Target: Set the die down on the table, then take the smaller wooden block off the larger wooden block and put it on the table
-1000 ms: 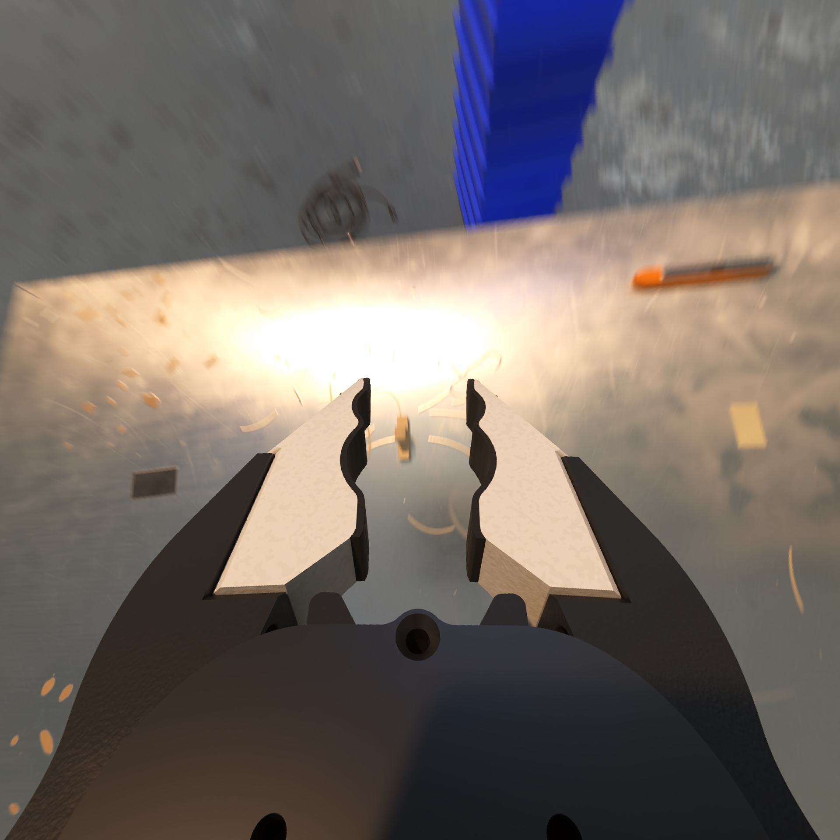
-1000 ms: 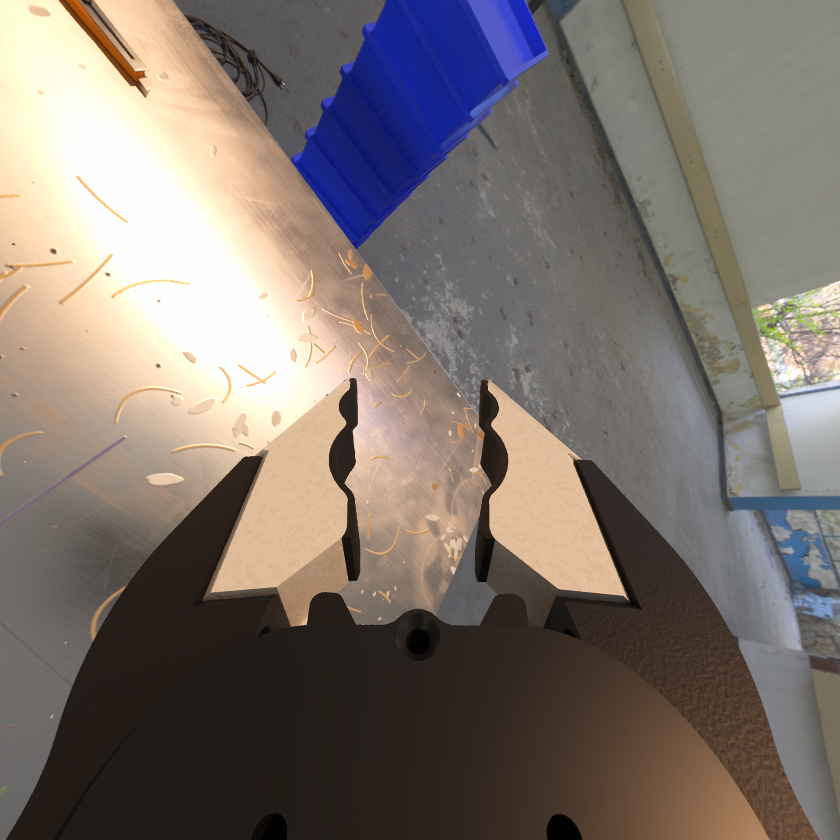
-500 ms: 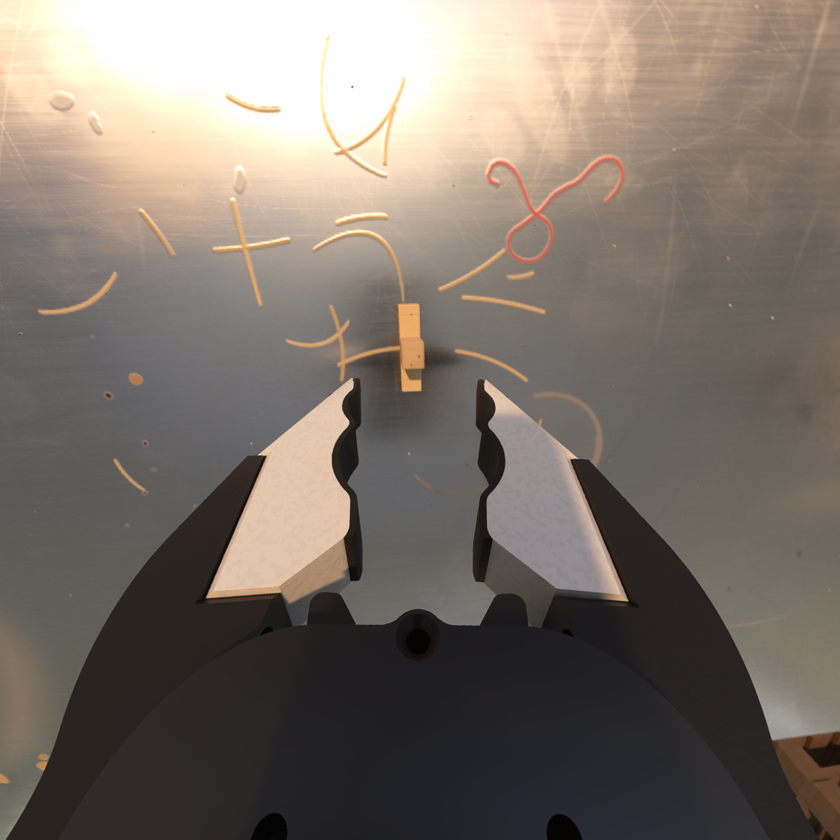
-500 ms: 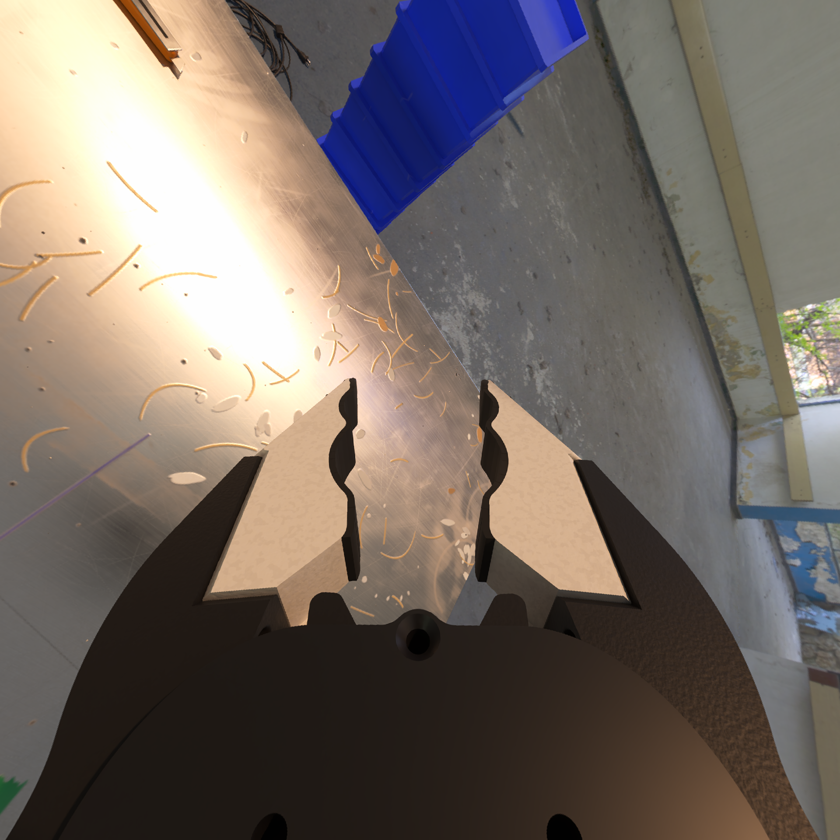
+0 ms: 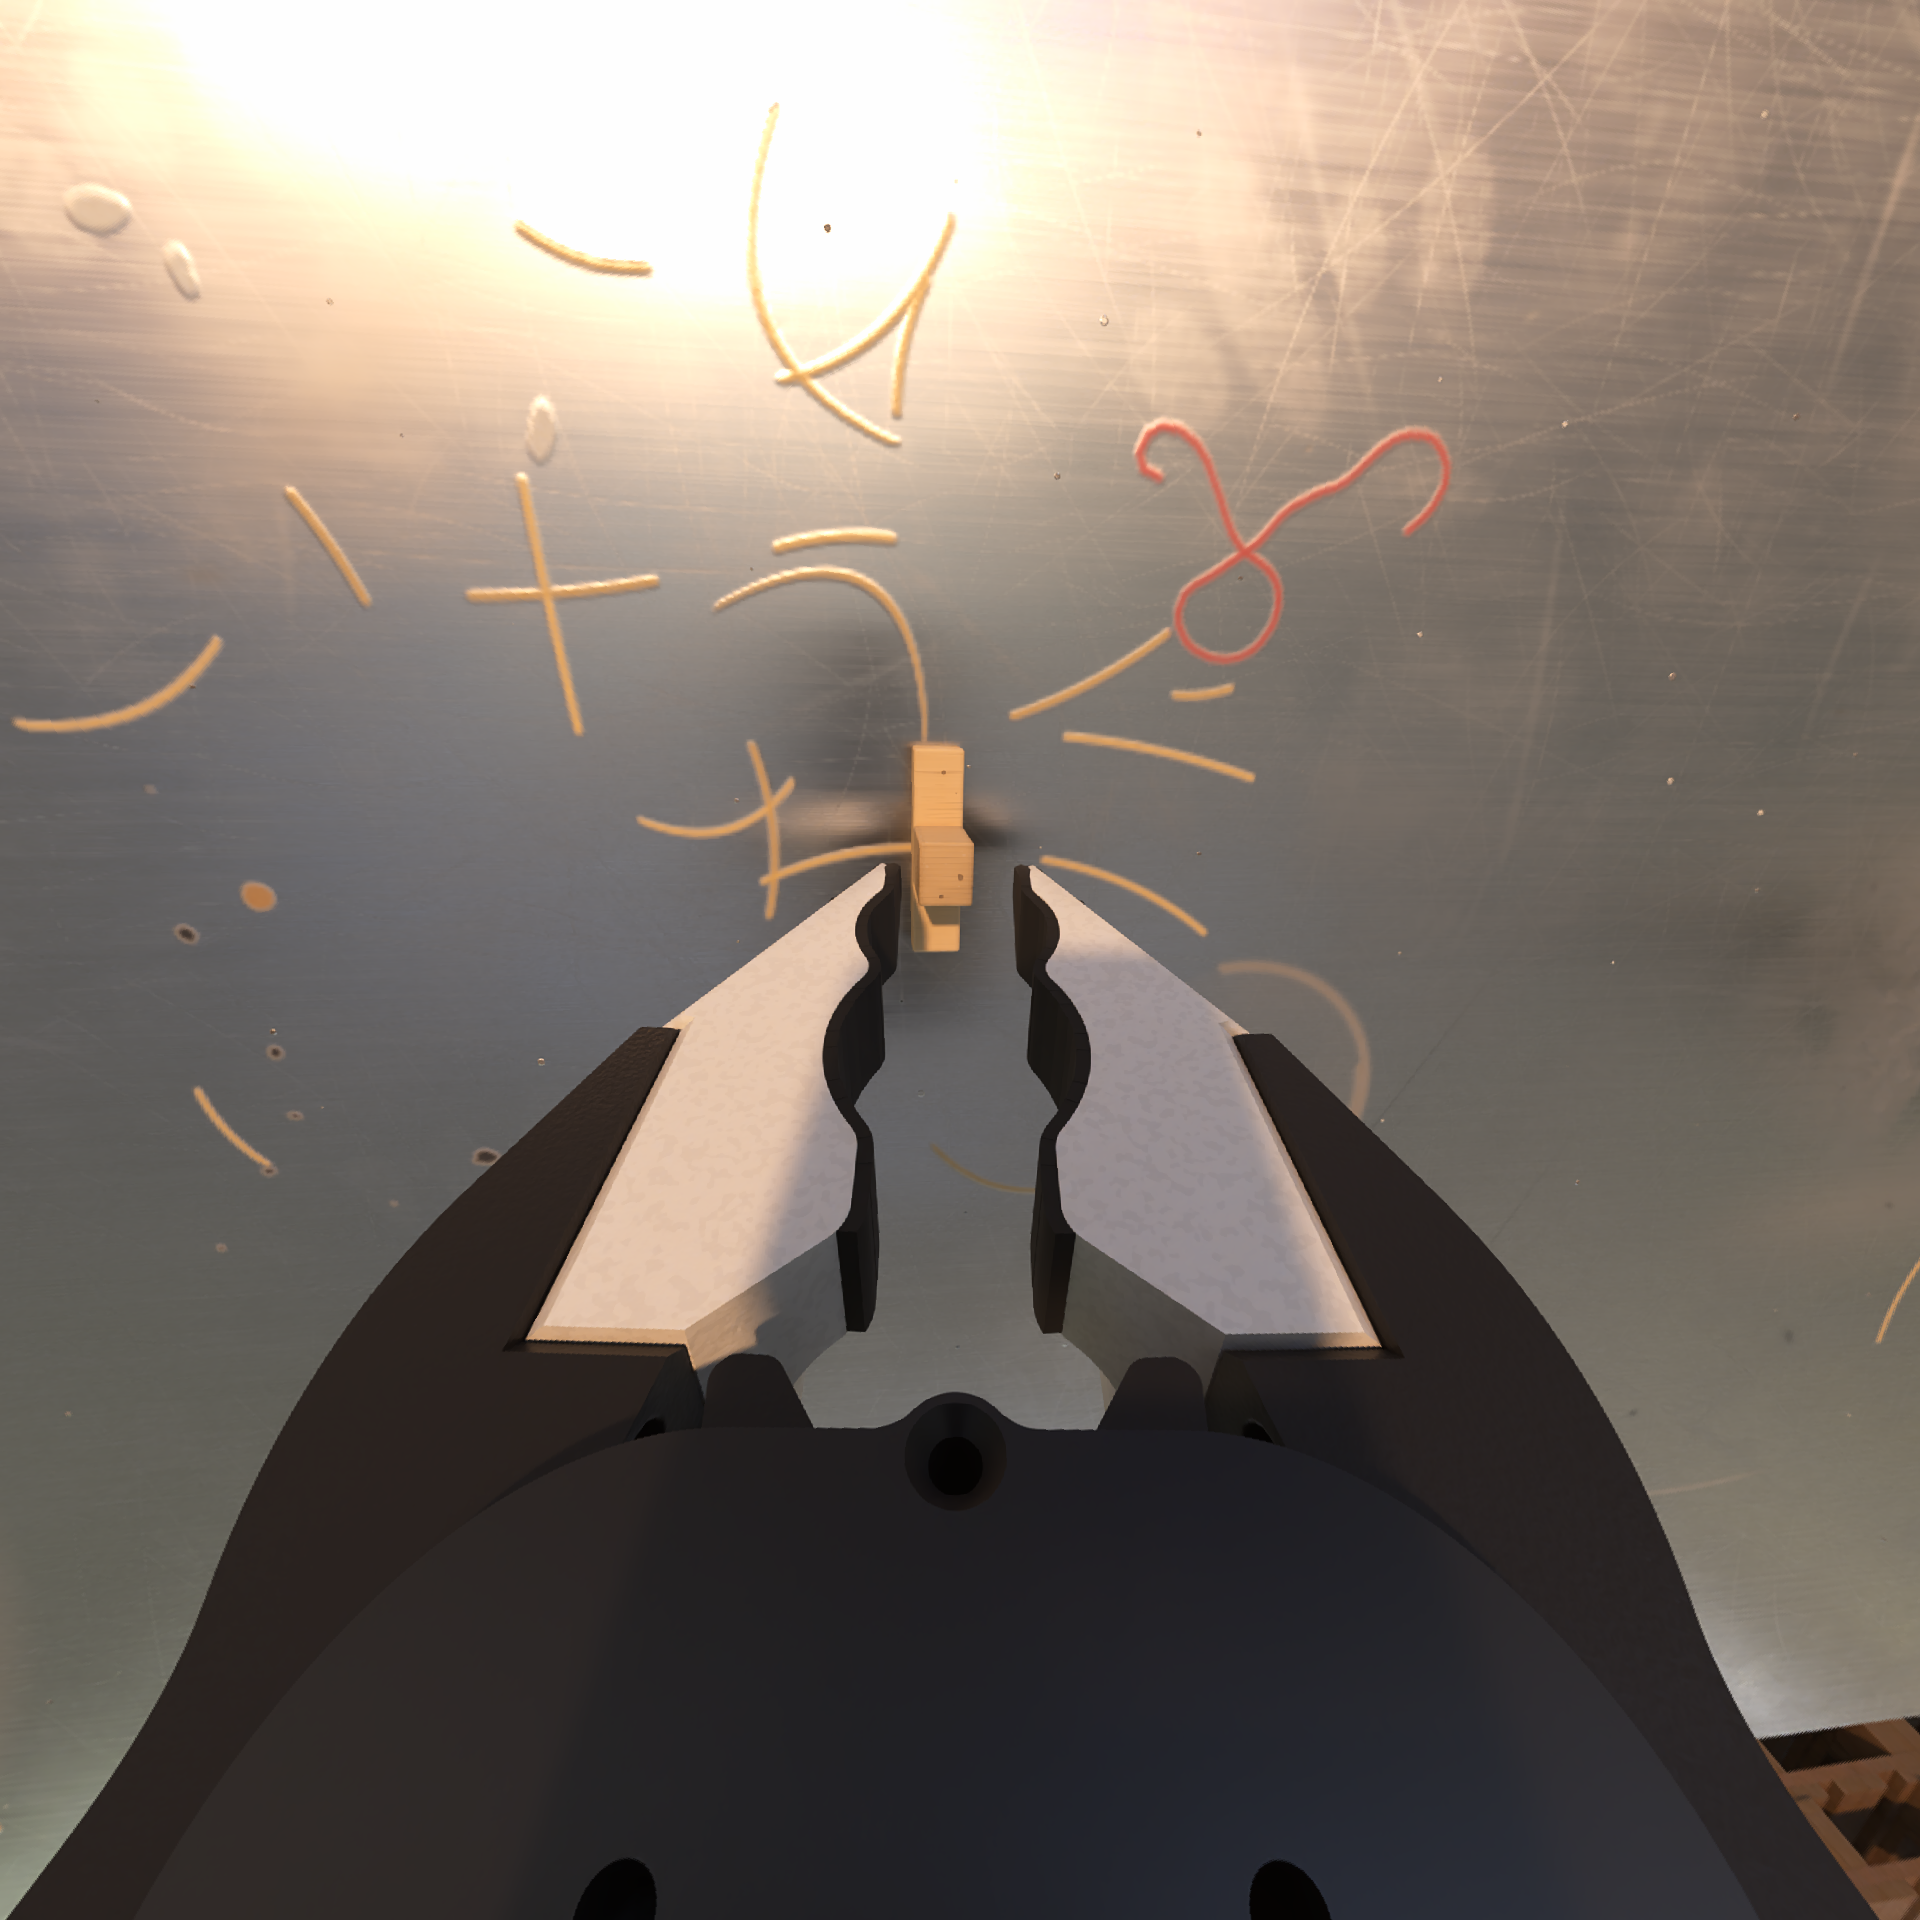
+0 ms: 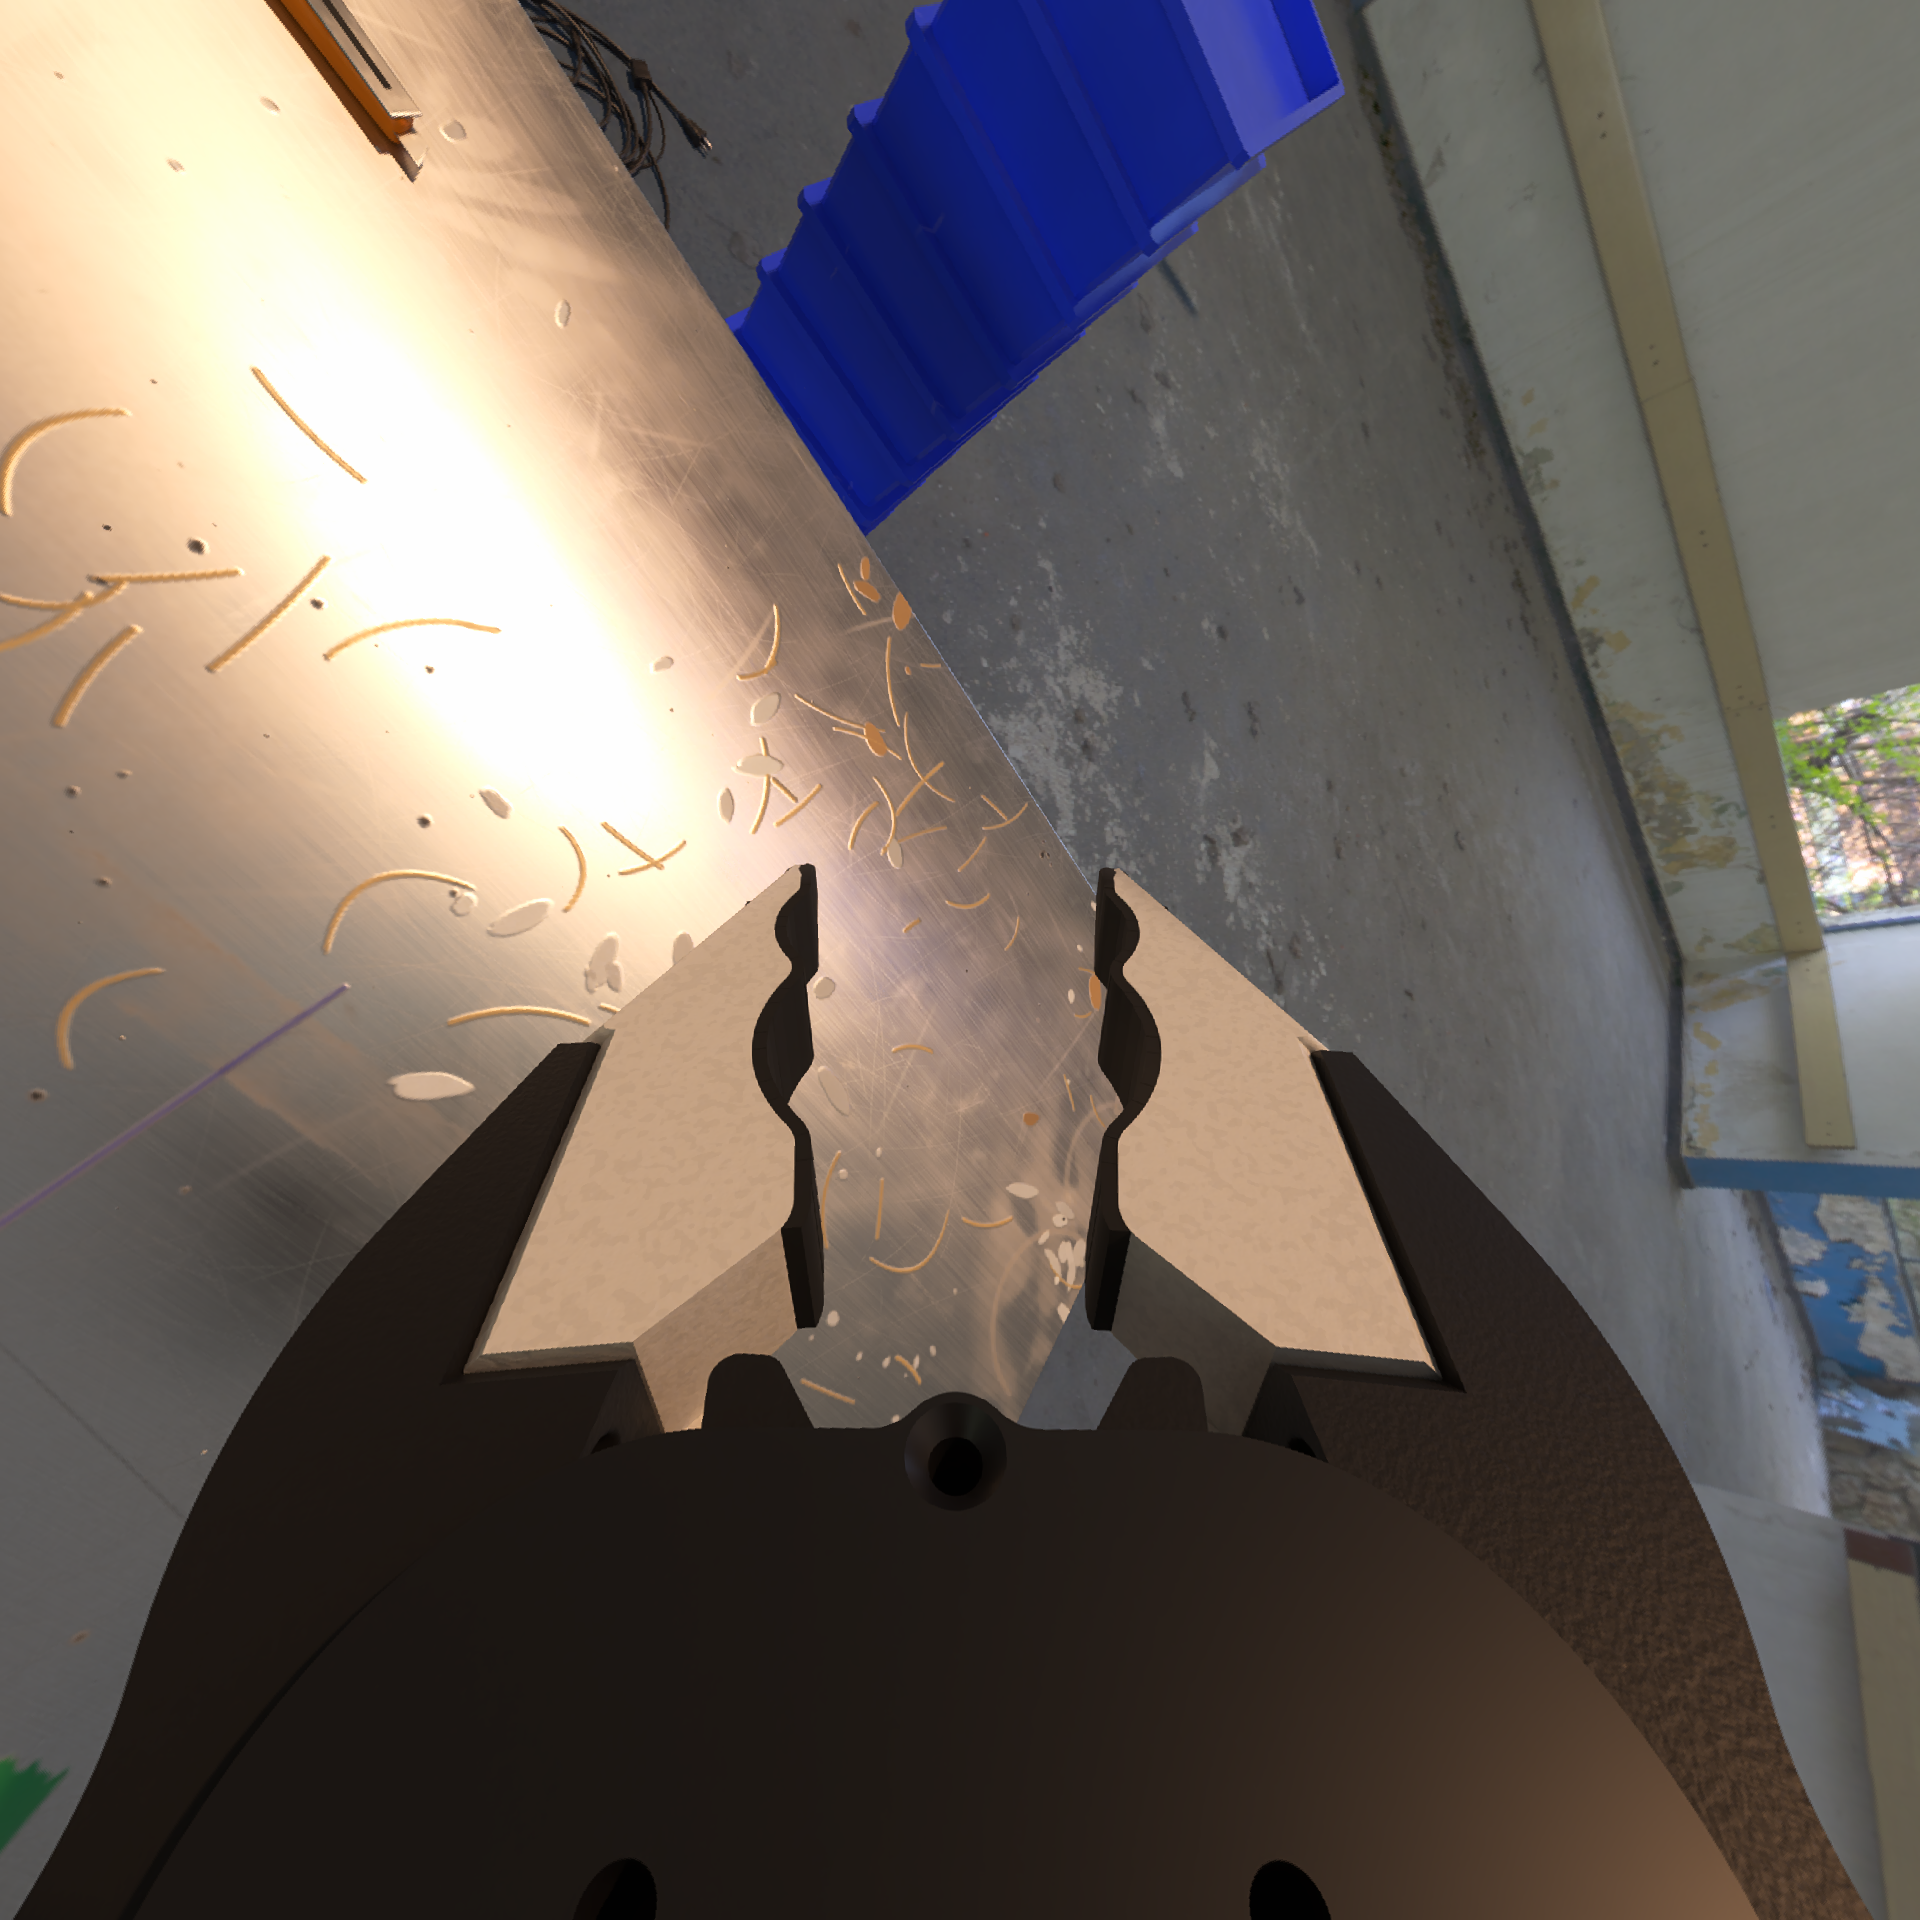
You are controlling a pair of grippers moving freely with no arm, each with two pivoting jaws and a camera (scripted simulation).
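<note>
In the left wrist view a long pale wooden block (image 5: 937,781) lies on the scratched metal table (image 5: 1558,935). A smaller wooden cube (image 5: 943,868) sits on top of it, near its nearer end. My left gripper (image 5: 956,876) points down at them, open, with its fingertips (image 5: 883,894) on either side of the cube and a gap on both sides. My right gripper (image 6: 954,878) is open and empty above the table's edge. No die is in view.
Curled wood shavings (image 5: 831,312) and a red string loop (image 5: 1231,582) lie around the blocks. A wooden crate corner (image 5: 1860,1808) shows at the lower right. The right wrist view shows a blue bin (image 6: 1018,239), an orange tool (image 6: 358,78) and a black cable (image 6: 634,94).
My left gripper swung from a level view down over the table, then closed in on the blocks, and its jaws narrowed. The right gripper drifted slightly and stayed open.
</note>
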